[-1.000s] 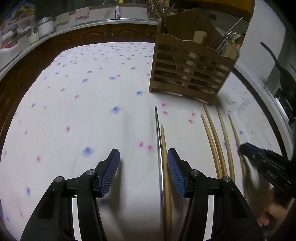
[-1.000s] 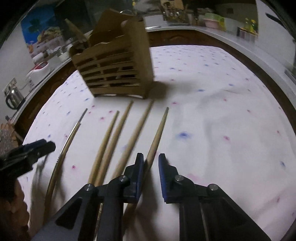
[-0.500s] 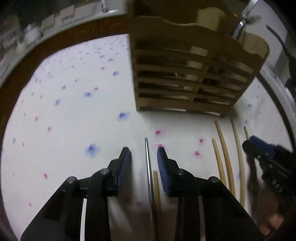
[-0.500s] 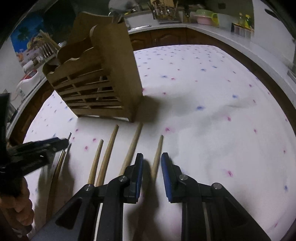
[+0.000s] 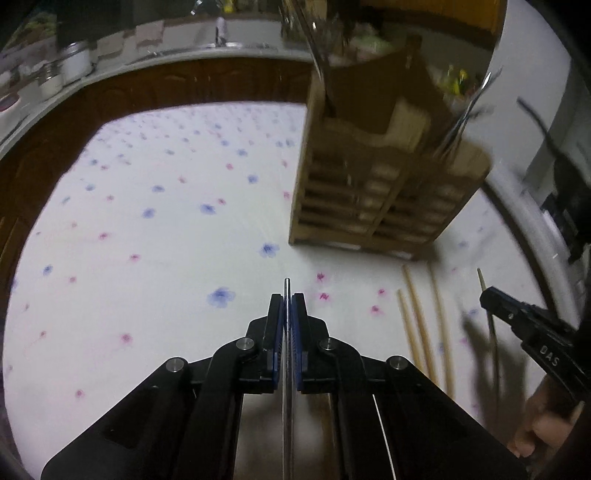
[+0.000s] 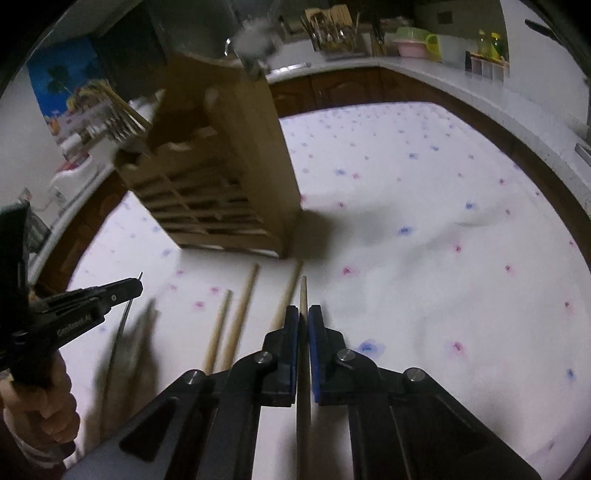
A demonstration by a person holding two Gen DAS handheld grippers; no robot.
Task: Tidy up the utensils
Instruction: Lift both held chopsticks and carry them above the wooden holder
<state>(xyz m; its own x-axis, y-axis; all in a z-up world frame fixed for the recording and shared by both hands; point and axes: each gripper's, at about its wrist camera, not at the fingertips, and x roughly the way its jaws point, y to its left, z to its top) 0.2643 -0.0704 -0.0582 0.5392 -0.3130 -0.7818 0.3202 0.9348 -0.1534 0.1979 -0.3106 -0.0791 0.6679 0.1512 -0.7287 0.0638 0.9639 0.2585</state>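
Observation:
My left gripper [image 5: 287, 301] is shut on a thin metal chopstick [image 5: 287, 286], the jaws closing tight with the pads pressing both sides; its tip pokes out ahead. My right gripper [image 6: 303, 314] is shut the same way on a wooden chopstick [image 6: 303, 290], lifted off the cloth. The slatted wooden utensil holder [image 5: 384, 192] [image 6: 221, 177] stands just beyond both, with utensils in it. Three wooden chopsticks [image 6: 240, 314] [image 5: 417, 325] lie on the cloth between the grippers. From the right wrist, the left gripper [image 6: 136, 286] shows at the left, with another blurred stick [image 6: 147, 325] below it.
A white cloth with blue and pink flowers [image 5: 166, 240] covers the table. Dark wood cabinets and a pale counter [image 5: 166, 55] ring it, bearing jars, a dish rack [image 6: 332, 33] and a pink basket [image 6: 413, 44]. A person's hand [image 6: 40, 406] holds the left gripper.
Both grippers went from open around a chopstick to shut on it, and both rose with their sticks. The wooden stick beside the metal one stayed on the cloth.

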